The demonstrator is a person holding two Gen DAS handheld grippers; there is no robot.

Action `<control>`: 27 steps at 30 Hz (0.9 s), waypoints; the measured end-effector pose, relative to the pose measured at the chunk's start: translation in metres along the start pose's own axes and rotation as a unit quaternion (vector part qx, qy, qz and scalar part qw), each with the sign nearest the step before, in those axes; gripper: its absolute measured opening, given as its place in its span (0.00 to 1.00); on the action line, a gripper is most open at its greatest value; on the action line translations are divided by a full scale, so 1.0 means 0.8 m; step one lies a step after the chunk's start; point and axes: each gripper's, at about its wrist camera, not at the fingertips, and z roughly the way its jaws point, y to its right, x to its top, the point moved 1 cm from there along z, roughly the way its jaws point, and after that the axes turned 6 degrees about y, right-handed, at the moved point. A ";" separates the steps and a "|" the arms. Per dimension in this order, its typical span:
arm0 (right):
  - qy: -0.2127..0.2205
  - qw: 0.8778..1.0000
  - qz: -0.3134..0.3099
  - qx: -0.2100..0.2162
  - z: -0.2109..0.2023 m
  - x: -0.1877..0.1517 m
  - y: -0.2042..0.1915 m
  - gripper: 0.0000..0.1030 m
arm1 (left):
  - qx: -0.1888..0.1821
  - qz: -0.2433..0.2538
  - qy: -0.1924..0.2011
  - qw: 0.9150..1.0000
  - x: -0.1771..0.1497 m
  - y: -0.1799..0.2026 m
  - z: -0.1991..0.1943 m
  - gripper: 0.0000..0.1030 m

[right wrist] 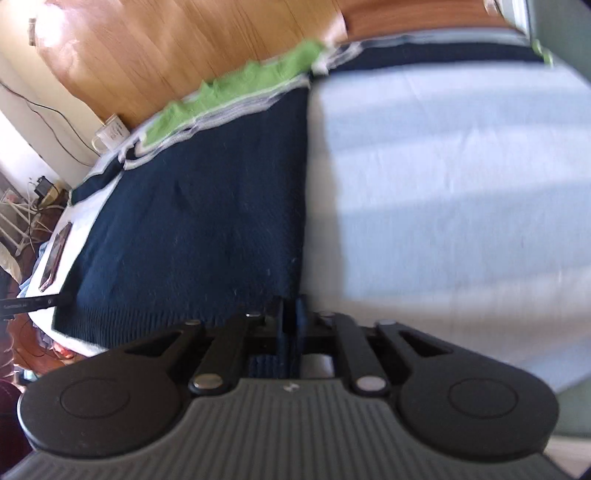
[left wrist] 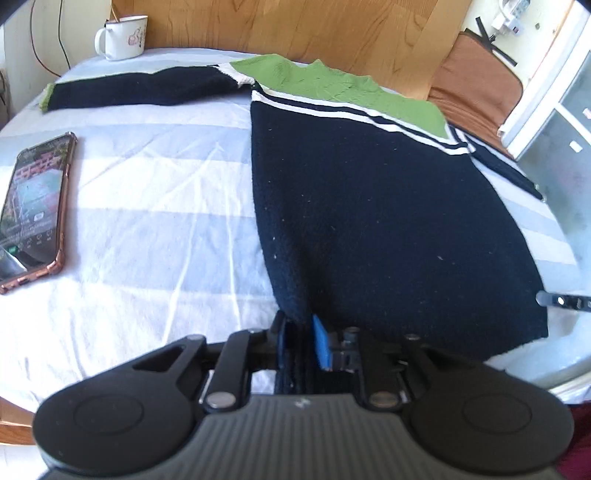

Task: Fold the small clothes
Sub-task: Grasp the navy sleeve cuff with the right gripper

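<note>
In the left wrist view, the sweater [left wrist: 388,206] lay spread on the striped sheet [left wrist: 155,229], body flat, green yoke toward the wooden headboard [left wrist: 295,26]. The left gripper [left wrist: 301,341] was clamped on the sweater's near hem corner, dark knit bunched between its blue pads [left wrist: 320,341]. One sleeve [left wrist: 140,88] stretched away from the sweater's left shoulder, flat on the sheet. A phone [left wrist: 35,206] lay well left of the sweater, screen up, clear of the cloth. A mug [left wrist: 123,37] stood beyond the sleeve, by the headboard. A brown cushion [left wrist: 476,81] sat past the sweater's right shoulder, and a white cabinet [left wrist: 554,122] stood right of that. The other gripper's fingertip [left wrist: 563,301] showed at the sweater's right hem edge.

In the right wrist view, blurred, the right gripper [right wrist: 291,328] was closed on the sweater's [right wrist: 199,221] near hem corner, knit caught between its jaws. Bare sheet [right wrist: 443,177] filled the space right of the sweater. The second sleeve [right wrist: 424,53] ran along the far edge from the sweater's shoulder. The phone [right wrist: 55,254] and mug [right wrist: 109,136] lay left of the sweater, apart from it. The left gripper's finger [right wrist: 33,302] touched the sweater's far hem corner.
</note>
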 end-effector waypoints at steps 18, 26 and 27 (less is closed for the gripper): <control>0.022 0.944 -0.298 0.142 0.169 0.140 -0.339 0.22 | -0.069 -0.074 0.140 0.985 -0.009 -0.066 -0.014 0.37; -0.009 0.897 -0.414 0.154 0.246 0.142 -0.457 0.22 | -0.108 -0.071 0.151 0.980 -0.024 -0.083 0.000 0.39; -0.006 0.892 -0.424 0.156 0.255 0.146 -0.470 0.22 | -0.116 -0.074 0.153 0.979 -0.025 -0.086 0.000 0.40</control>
